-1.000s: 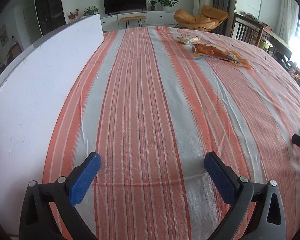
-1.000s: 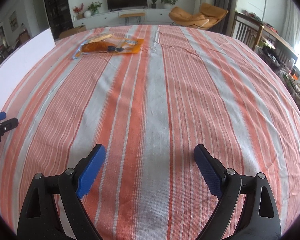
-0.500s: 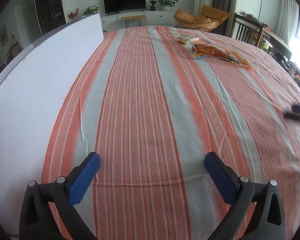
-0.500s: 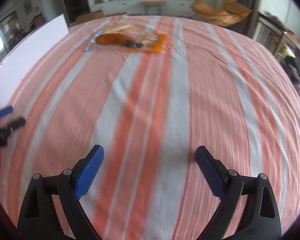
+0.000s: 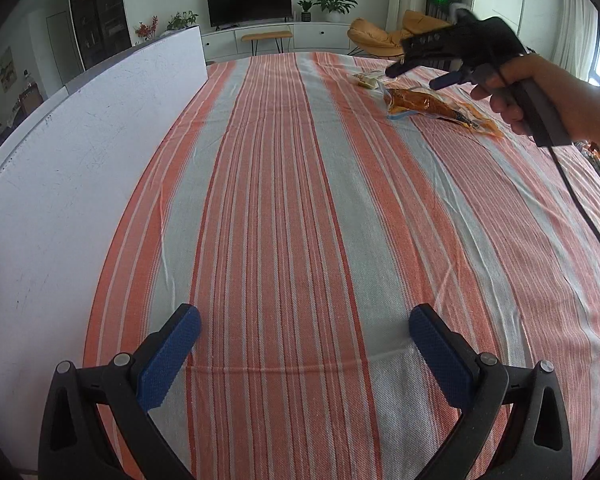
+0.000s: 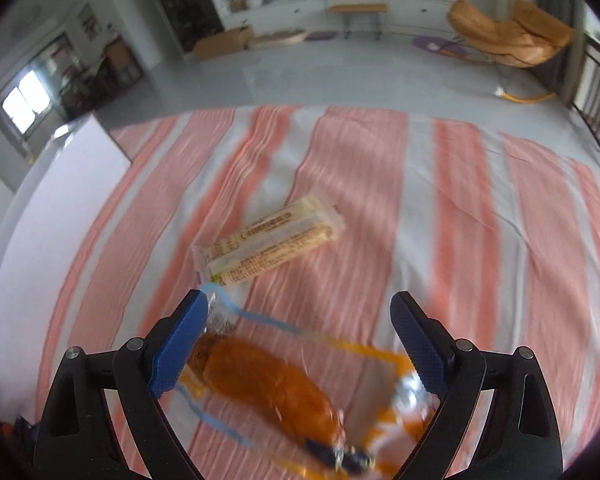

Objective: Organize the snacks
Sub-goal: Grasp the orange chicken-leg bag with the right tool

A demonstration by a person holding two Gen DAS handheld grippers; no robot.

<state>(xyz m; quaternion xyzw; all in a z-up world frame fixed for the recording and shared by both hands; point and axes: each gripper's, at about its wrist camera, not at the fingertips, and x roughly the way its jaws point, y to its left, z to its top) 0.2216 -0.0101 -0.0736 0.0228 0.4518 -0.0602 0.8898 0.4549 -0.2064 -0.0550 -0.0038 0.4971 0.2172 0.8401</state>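
Note:
Two snacks lie at the far end of the striped tablecloth. An orange snack in a clear packet sits below my right gripper, which is open and hovers over it, its left finger near the packet's corner. A pale yellow wrapped bar lies just beyond. In the left wrist view a hand holds the right gripper above the snacks. My left gripper is open and holds nothing, low over the near part of the cloth.
A white board stands upright along the table's left side. Beyond the table's far edge lie the floor, an orange lounge chair and a TV cabinet. The right gripper's cable hangs over the right side.
The right gripper has travelled quickly toward the far end of the table and now hangs over the snacks, still open. The left gripper has barely moved.

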